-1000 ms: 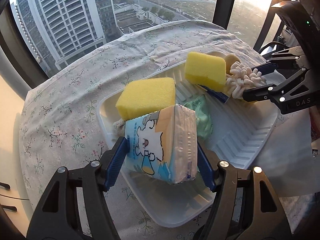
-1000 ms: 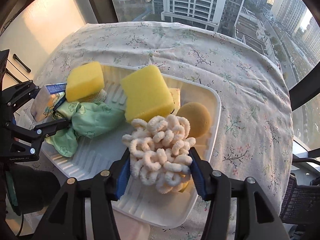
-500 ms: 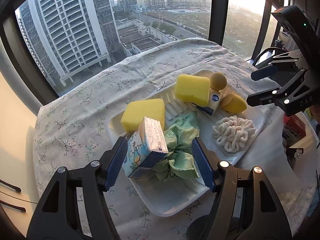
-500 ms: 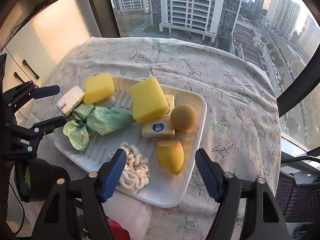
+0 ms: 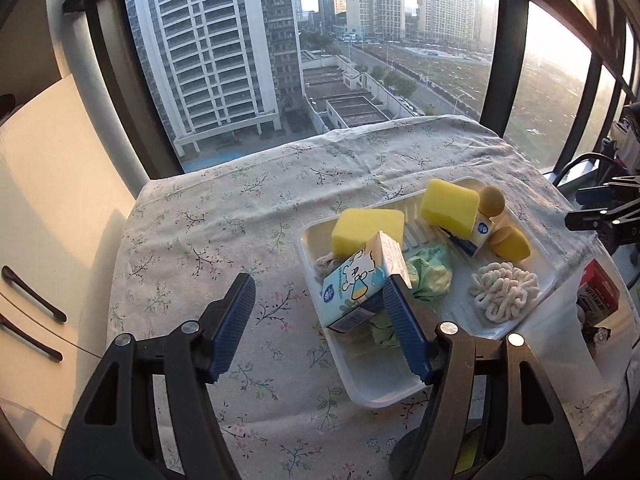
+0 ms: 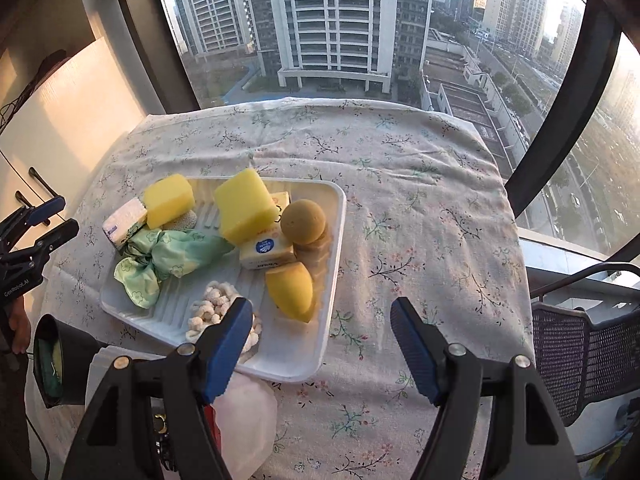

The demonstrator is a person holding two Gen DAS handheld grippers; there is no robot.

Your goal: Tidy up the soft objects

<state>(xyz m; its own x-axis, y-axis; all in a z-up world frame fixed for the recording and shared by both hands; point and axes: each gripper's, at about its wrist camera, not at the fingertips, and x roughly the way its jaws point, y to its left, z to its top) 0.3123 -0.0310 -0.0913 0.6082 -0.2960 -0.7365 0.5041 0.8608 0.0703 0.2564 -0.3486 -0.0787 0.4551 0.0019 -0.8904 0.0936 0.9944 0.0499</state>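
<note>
A white tray (image 5: 376,392) (image 6: 288,364) on the flowered tablecloth holds two yellow sponges (image 5: 366,228) (image 5: 450,208), a tissue pack (image 5: 360,286) (image 6: 124,220), a green cloth (image 5: 430,276) (image 6: 180,256), a white loopy scrubber (image 5: 502,290) (image 6: 212,312), a round tan sponge (image 6: 303,216), a yellow drop-shaped sponge (image 6: 290,290) and a small boxed pack (image 6: 266,250). My left gripper (image 5: 324,328) is open and empty, pulled back left of the tray. My right gripper (image 6: 324,344) is open and empty, near the tray's front right corner.
The table (image 6: 420,208) stands against large windows. White cabinets (image 5: 40,208) with dark handles stand at the left. A mesh chair (image 6: 580,344) is at the right. A red and white carton (image 5: 598,292) and a white bag (image 6: 248,412) lie by the table's near edge.
Both grippers let go, the left of the tissue pack and the right of the loopy scrubber, and pulled back and up from the tray. The left gripper has shifted left.
</note>
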